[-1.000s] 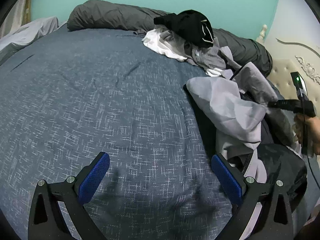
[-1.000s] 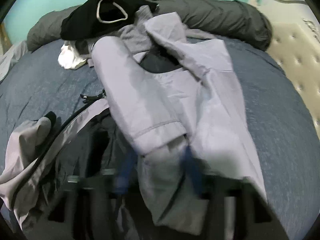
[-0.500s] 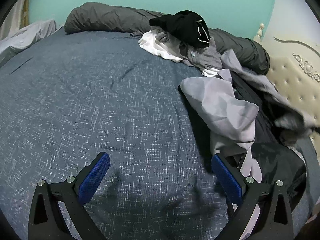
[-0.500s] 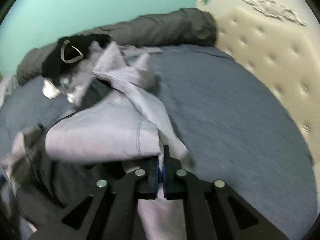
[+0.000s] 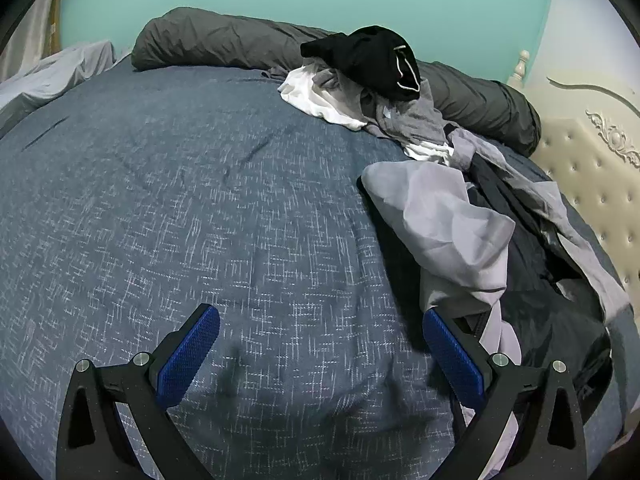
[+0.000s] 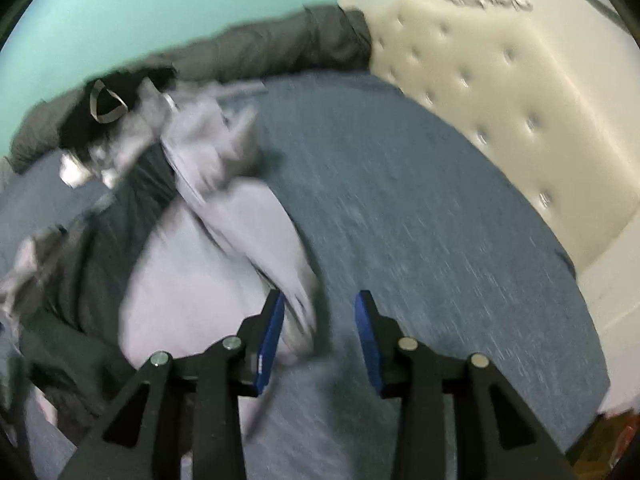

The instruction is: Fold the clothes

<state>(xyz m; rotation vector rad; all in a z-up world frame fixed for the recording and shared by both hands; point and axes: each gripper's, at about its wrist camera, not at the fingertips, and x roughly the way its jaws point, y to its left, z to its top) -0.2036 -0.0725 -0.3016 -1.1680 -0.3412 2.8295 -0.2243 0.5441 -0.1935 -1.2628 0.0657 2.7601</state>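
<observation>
The right tool [image 6: 319, 322] — jaws opening, pale grey garment [image 6: 224, 264] slipping off its left pad — sits nearest the clothing, which trails away up-left across the bed [image 6: 420, 200]; the left tool [image 5: 320, 344] gapes wide, empty.

A light grey garment [image 5: 452, 232] with a dark lining lies crumpled and half spread at about 3 o'clock in the left wrist view, one pale sleeve draped over its dark inside. Beyond it, toward 1 o'clock, sits a small heap: a black garment [image 5: 372, 60] with a pale neck trim on top, over a grey piece [image 5: 408, 116] and a white piece [image 5: 316, 98]. In the blurred right wrist view the light grey garment [image 6: 192, 280] lies from 8 to 10 o'clock, a sleeve end trailing toward 6 o'clock.
</observation>
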